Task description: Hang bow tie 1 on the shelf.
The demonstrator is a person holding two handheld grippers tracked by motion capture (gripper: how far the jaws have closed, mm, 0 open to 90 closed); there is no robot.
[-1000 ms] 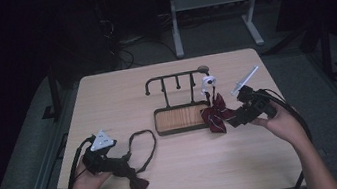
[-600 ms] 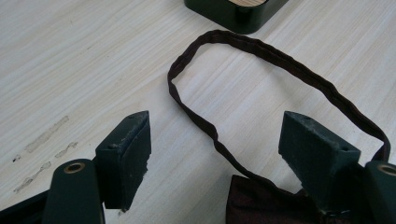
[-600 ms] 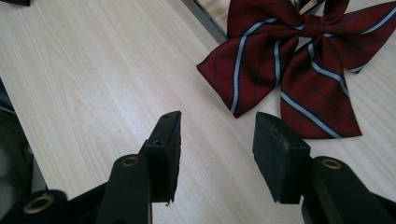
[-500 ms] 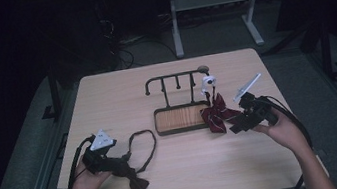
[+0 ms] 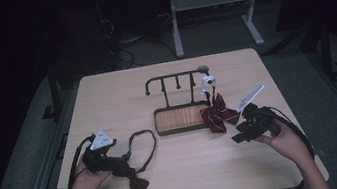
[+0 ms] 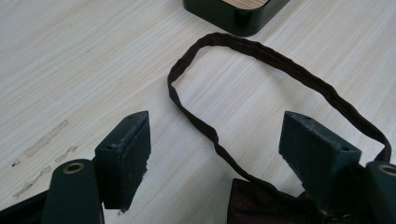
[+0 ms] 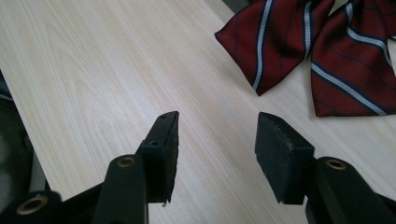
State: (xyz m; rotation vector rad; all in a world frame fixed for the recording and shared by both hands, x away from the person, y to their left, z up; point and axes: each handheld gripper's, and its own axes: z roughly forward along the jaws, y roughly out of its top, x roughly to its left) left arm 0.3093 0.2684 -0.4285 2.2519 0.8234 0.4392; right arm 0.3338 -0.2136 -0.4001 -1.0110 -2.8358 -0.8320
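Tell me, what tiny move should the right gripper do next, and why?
Probably ease forward to the striped red bow tie. The right gripper has its jaws open with only bare table between them, they have just been opening, and the tie lies a little ahead, beside the stand.

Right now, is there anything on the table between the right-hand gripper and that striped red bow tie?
No. In the right gripper view, bare wooden table lies between the open right gripper and the striped red bow tie; the high view shows the same small gap.
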